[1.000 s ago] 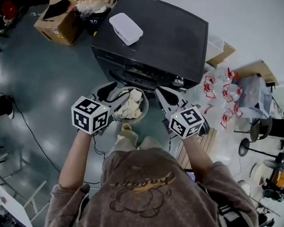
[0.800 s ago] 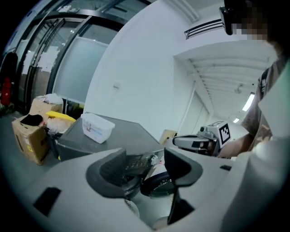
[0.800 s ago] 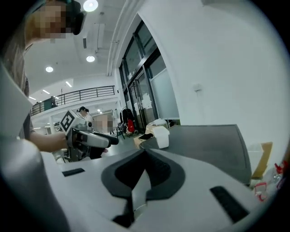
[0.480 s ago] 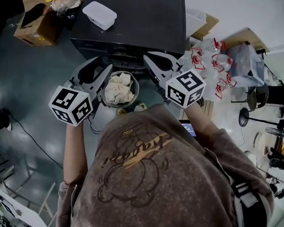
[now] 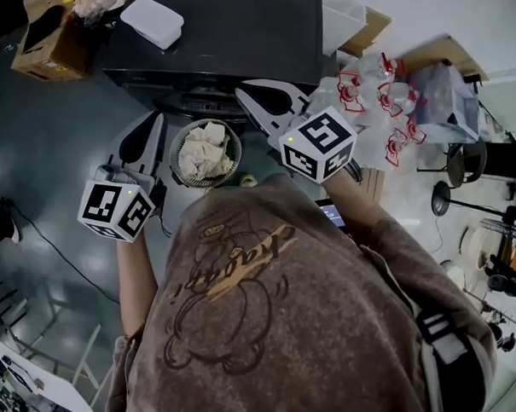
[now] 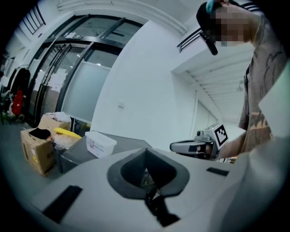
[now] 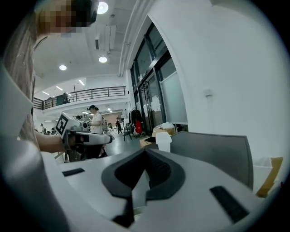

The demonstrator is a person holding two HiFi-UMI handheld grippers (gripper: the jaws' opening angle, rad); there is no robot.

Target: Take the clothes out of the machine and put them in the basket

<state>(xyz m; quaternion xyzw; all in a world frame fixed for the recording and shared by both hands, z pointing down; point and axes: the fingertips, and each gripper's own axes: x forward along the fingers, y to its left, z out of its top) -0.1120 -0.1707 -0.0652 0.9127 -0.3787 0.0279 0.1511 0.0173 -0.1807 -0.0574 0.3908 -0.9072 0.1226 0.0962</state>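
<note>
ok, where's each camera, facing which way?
Head view: on the head, steeply down at basket and machine; back, arms, left claw, right claw.
Left gripper view: on left claw, roughly level across machine top; own jaws, right claw, torso.
Right gripper view: on right claw, likewise; own jaws, left claw, torso.
Both gripper views share white box.

Open floor (image 5: 48,128) left of basket (image 5: 174,159); machine (image 5: 231,29) close behind

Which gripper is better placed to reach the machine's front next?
Probably the right gripper: its shut, empty tips sit by the machine's front, while the left gripper, also shut, sits farther off beside the basket.
</note>
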